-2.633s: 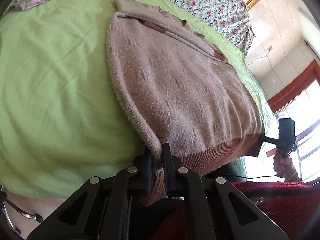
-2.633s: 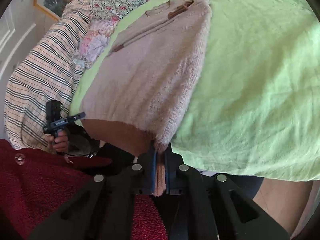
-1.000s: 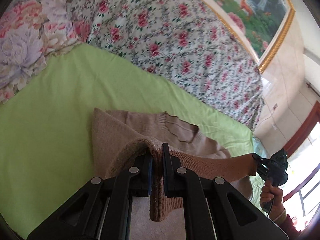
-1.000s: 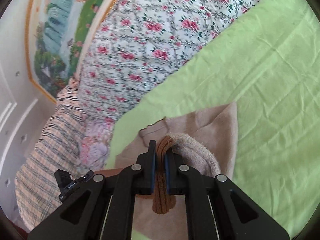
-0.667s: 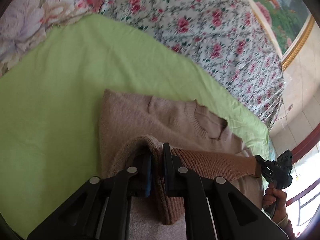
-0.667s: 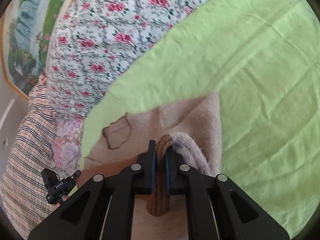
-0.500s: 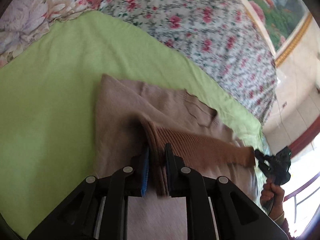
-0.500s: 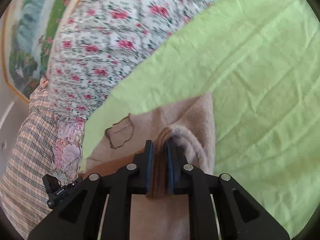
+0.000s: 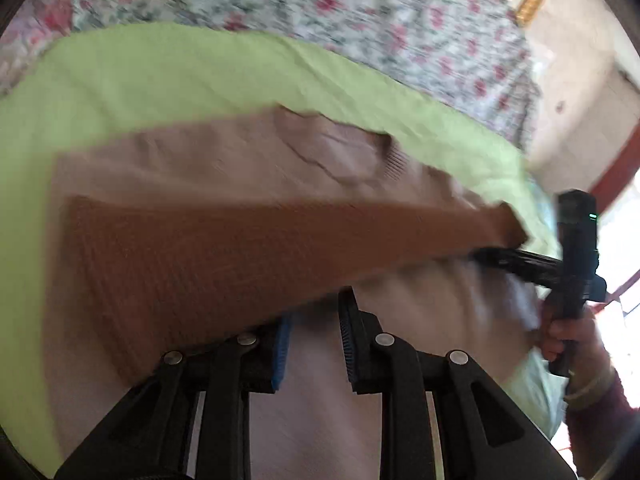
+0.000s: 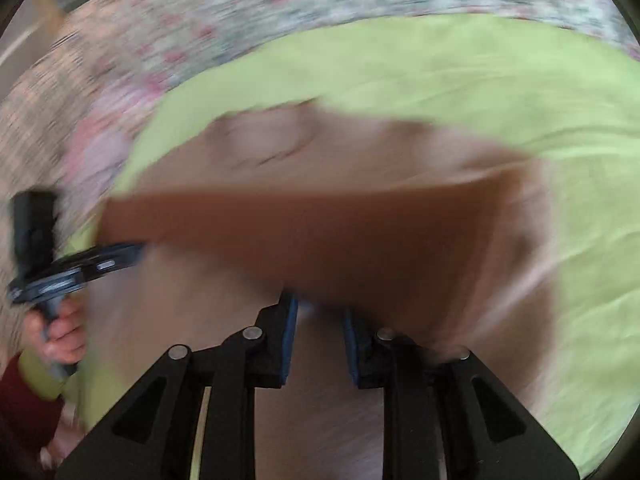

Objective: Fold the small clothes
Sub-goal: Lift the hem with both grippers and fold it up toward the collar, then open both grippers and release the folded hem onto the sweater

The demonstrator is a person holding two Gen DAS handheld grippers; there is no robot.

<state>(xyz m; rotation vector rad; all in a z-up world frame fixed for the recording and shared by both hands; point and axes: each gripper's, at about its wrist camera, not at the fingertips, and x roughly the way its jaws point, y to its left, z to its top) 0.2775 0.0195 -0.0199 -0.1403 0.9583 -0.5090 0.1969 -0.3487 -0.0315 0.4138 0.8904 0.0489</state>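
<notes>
A pinkish-brown sweater (image 9: 224, 184) lies folded on a green sheet (image 9: 160, 68), its darker ribbed hem (image 9: 248, 248) laid across the middle, while the left gripper (image 9: 314, 336) at 6 o'clock and the right gripper (image 10: 318, 336) at 6 o'clock both have fingers spread apart, holding nothing.

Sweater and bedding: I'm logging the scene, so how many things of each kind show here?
Sweater: 1
Green sheet: 1
Floral cover: 1
Claws: 2, left claw and right claw, both open
Total: 5
</notes>
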